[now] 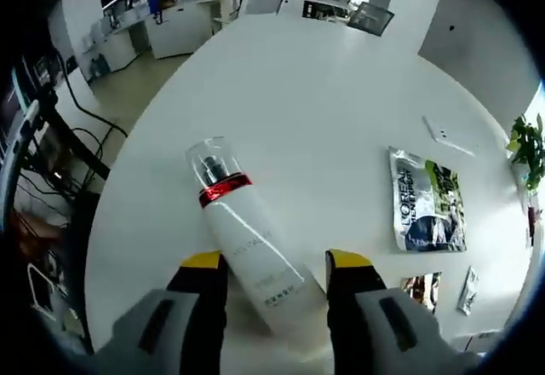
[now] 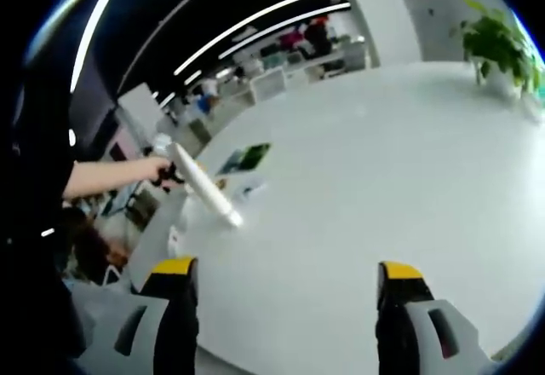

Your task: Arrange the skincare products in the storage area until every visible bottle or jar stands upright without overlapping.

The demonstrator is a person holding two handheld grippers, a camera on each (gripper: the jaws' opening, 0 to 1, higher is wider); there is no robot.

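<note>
- A white bottle (image 1: 255, 251) with a clear cap and a red collar sits between the jaws of the left gripper (image 1: 277, 264), above the round white table (image 1: 341, 111). Whether the jaws press on it, I cannot tell.
- In the right gripper view the same bottle (image 2: 204, 192) hangs tilted, its base toward the table.
- The right gripper (image 2: 285, 277) has its jaws wide apart, holding nothing.
- The bottle looks stiff, smooth and probably slippery; the mid-body seems the safest hold, away from the cap.
- Count: one bottle, one large printed sachet (image 1: 426, 200), two smaller packets (image 1: 421, 288).
</note>
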